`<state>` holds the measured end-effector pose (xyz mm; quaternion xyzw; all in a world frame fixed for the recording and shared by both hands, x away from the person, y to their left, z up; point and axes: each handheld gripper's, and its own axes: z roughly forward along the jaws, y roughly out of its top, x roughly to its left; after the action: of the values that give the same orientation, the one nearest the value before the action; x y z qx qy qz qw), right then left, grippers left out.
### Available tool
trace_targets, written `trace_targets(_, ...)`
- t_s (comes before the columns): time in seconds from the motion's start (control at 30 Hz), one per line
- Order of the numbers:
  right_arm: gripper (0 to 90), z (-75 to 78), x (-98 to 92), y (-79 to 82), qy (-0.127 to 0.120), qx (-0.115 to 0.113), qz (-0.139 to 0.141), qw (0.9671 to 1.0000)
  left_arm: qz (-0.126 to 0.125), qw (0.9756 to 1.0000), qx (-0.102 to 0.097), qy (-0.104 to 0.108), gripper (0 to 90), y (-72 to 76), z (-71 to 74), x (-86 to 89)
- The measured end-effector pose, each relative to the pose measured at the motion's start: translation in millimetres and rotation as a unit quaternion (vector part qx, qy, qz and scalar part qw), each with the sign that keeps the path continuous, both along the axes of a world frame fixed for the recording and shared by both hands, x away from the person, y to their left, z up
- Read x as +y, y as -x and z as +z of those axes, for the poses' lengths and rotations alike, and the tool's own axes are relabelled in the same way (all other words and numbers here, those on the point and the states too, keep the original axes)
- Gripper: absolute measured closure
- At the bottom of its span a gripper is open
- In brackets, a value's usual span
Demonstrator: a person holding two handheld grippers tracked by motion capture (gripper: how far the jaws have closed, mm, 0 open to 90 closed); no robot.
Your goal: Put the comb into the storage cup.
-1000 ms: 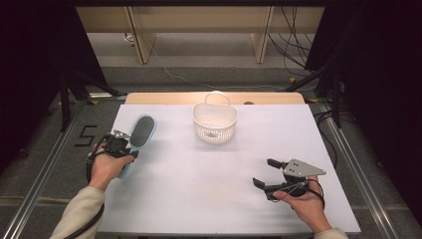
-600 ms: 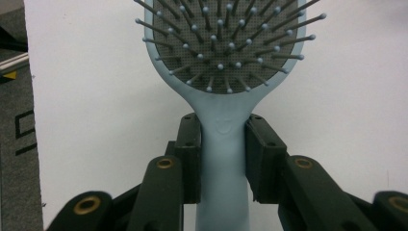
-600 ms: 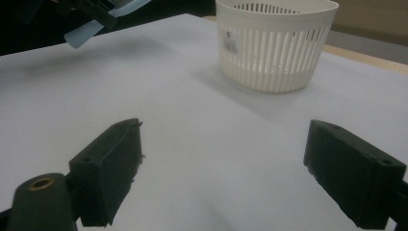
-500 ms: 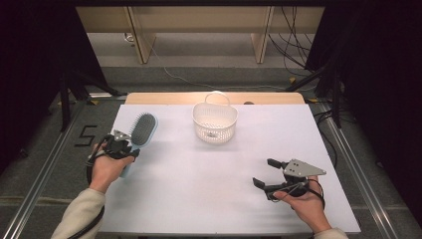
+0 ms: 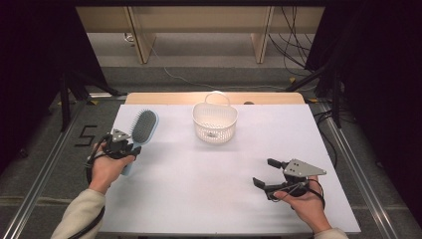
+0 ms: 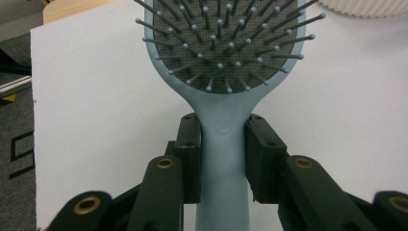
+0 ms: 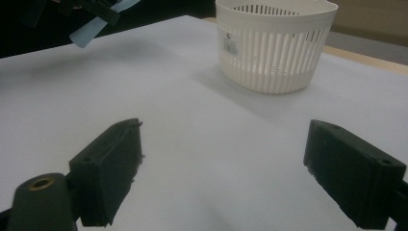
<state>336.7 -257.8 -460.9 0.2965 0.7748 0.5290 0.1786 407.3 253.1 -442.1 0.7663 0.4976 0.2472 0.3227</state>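
Pale-blue hairbrush (image 6: 226,120) is pinched at its handle neck by the left claw (image 6: 222,159), at the left of the worktop (image 5: 214,199), ready for carrying toward the basket (image 5: 215,122); the right claw (image 5: 271,175) is kept spread, idle.

A white slatted basket (image 5: 214,122) (labelled on its side) stands at the white table's (image 5: 199,199) far edge.

One hairbrush (image 5: 142,128), one white basket (image 5: 214,122), two hand-held grippers (image 5: 124,147) (image 5: 266,172)
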Motion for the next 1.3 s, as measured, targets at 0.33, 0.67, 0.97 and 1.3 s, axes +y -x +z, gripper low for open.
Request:
trace_targets(0.33, 14.5, -0.4, -0.1, -0.3, 0.004, 0.000, 0.000, 1.0000, -0.006, 0.9997, -0.017, 0.017, 69.6, 1.3, 3.5, -0.8)
trace_targets(0.67, 14.6, -0.1, -1.0, -0.4, 0.004, -0.001, 0.000, 1.0000, -0.008, 0.9986, -0.040, 0.034, 69.6, 2.3, 7.9, -1.1)
trace_targets(0.97, 14.6, 0.0, -1.3, -0.3, 0.003, -0.001, 0.000, 1.0000, -0.010, 0.9972, -0.057, 0.046, 69.6, 2.8, 9.7, -2.3)
trace_targets(1.3, 14.5, 0.0, -1.5, -0.3, 0.001, -0.001, -0.001, 1.0000, -0.013, 0.9963, -0.069, 0.050, 69.6, 3.2, 10.0, -4.2)
